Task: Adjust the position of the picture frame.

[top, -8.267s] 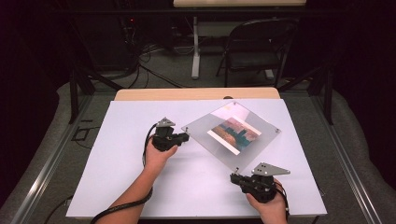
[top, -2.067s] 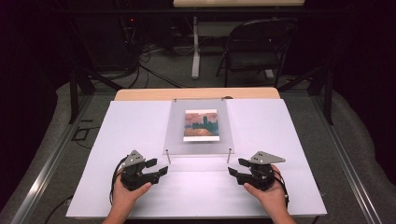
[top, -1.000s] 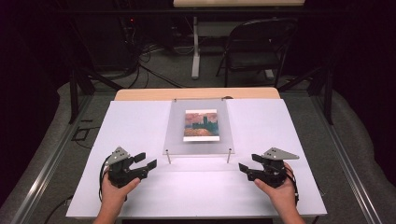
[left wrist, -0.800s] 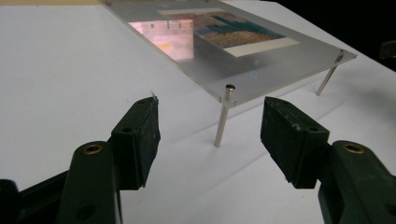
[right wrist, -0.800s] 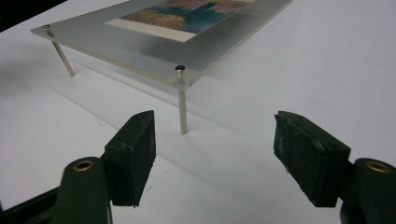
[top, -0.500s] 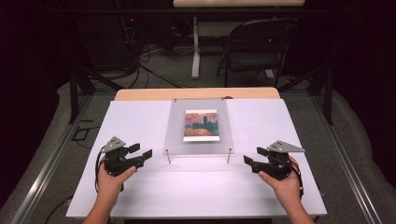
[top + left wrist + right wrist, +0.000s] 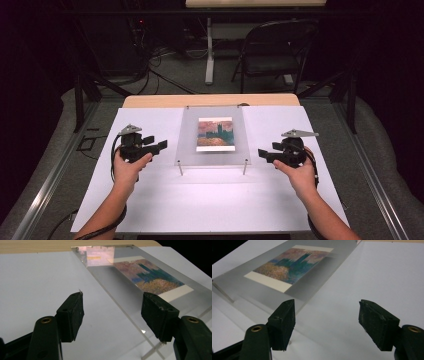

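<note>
**Now both grippers flank the frame, empty**

Centre frame in the high view, I see the white rectangular tabletop (image 7: 210, 200). On it, in the upper middle, sits the clear acrylic picture frame (image 7: 212, 152), raised on thin metal standoff legs, with a small painted landscape print (image 7: 215, 134) sandwiched inside. My left gripper (image 7: 159, 145) hangs at mid-left, just off the frame's left edge, not touching. Its jaws have just been opening and stand released, with nothing between them. My right gripper (image 7: 262, 154) hovers at mid-right, near the frame's lower right corner, also apart from it. Its jaws have just widened too, and they grasp nothing.
</note>
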A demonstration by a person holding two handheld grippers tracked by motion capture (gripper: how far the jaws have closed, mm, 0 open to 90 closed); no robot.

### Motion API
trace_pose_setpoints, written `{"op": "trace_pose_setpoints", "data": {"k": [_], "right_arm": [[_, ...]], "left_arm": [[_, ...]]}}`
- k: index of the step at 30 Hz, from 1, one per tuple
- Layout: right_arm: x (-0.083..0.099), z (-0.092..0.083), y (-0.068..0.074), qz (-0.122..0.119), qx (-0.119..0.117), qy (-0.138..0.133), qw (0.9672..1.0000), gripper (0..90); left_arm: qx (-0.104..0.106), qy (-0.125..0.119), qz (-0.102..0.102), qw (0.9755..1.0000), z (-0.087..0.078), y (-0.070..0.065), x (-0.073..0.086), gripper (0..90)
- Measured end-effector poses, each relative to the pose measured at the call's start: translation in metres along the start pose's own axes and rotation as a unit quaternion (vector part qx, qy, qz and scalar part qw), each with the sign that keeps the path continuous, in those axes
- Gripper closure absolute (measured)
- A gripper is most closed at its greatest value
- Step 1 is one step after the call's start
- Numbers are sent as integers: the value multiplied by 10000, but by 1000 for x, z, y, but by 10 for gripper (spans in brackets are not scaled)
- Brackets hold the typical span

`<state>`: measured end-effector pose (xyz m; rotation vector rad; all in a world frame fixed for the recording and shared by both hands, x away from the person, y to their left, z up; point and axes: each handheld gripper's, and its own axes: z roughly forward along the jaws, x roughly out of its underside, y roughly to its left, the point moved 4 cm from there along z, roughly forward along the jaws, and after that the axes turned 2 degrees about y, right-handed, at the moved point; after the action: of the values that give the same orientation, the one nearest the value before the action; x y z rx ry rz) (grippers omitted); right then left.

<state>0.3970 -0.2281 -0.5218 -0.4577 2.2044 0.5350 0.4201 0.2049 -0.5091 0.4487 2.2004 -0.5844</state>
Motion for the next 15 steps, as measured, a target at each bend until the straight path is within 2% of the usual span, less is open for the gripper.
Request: {"op": "trace_pose_setpoints", "data": {"k": [2, 8, 12, 15], "right_arm": [[-9, 3, -3, 33, 3, 35, 10000, 294], [-34, 13, -6, 16, 72, 77, 9999, 294], [-50, 18, -5, -155, 160, 97, 9997, 294], [-62, 22, -5, -182, 162, 87, 9997, 310]], "left_arm": [[-6, -43, 32, 10000, 3, -1, -8, 343], [-47, 29, 115, 9999, 11, -2, -33, 344], [-40, -35, 118, 9999, 13, -4, -54, 345], [-51, 14, 167, 9998, 16, -4, -65, 348]]}}
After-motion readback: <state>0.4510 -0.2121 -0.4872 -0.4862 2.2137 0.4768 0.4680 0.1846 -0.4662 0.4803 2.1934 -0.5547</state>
